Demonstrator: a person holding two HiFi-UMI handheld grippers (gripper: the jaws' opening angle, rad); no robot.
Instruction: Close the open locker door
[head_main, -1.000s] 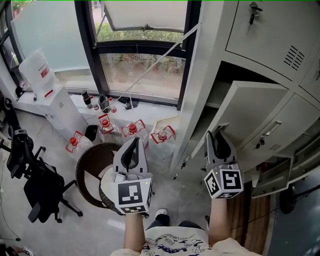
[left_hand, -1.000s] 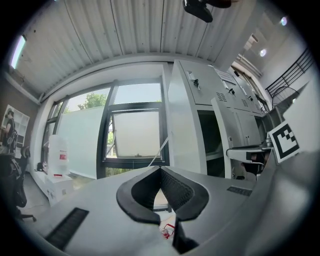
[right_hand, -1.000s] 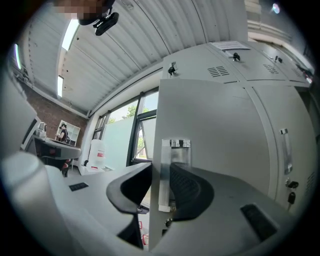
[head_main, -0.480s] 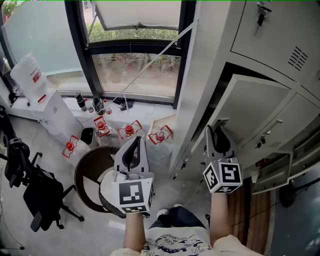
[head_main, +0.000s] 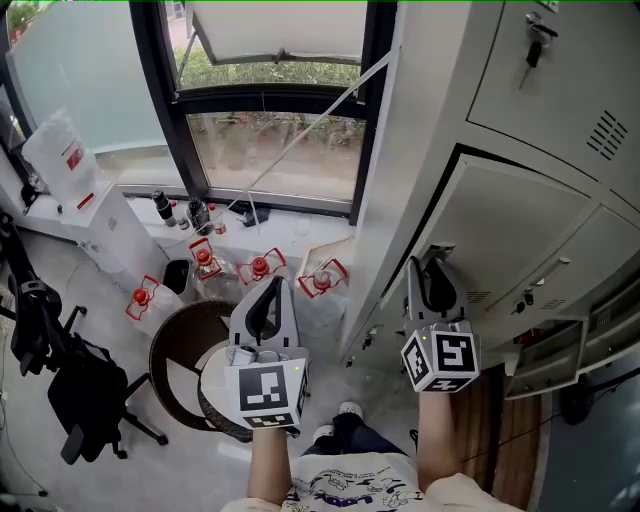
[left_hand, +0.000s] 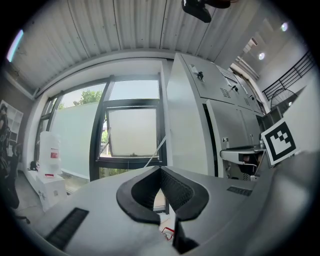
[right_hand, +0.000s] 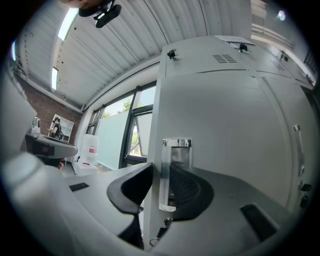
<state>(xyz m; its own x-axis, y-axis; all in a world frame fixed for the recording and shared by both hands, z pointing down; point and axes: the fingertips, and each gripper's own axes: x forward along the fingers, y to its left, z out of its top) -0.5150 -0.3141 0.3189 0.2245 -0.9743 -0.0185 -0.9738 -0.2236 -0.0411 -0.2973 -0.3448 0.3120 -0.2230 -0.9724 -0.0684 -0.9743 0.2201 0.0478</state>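
The grey locker door (head_main: 510, 230) stands almost flush with the locker front, with only a thin dark gap along its left edge. My right gripper (head_main: 430, 262) is at the door's free edge. In the right gripper view the chrome handle (right_hand: 177, 147) and the door's edge sit between the jaws of the right gripper (right_hand: 161, 170), and the pads press on them. My left gripper (head_main: 268, 285) hangs level to the left of the lockers, over the floor. The tips of the left gripper (left_hand: 161, 170) touch, with nothing between them.
Several water bottles with red handles (head_main: 260, 268) stand on the floor below the window (head_main: 280, 150). A round wicker stool (head_main: 185, 345) is under my left gripper and an office chair (head_main: 70, 370) is at the far left. A lower locker door (head_main: 545, 355) hangs ajar at right.
The locker door has swung toward the cabinet and the dark opening behind it has shrunk to a thin gap. My right gripper moved along with it, still on the door's edge.
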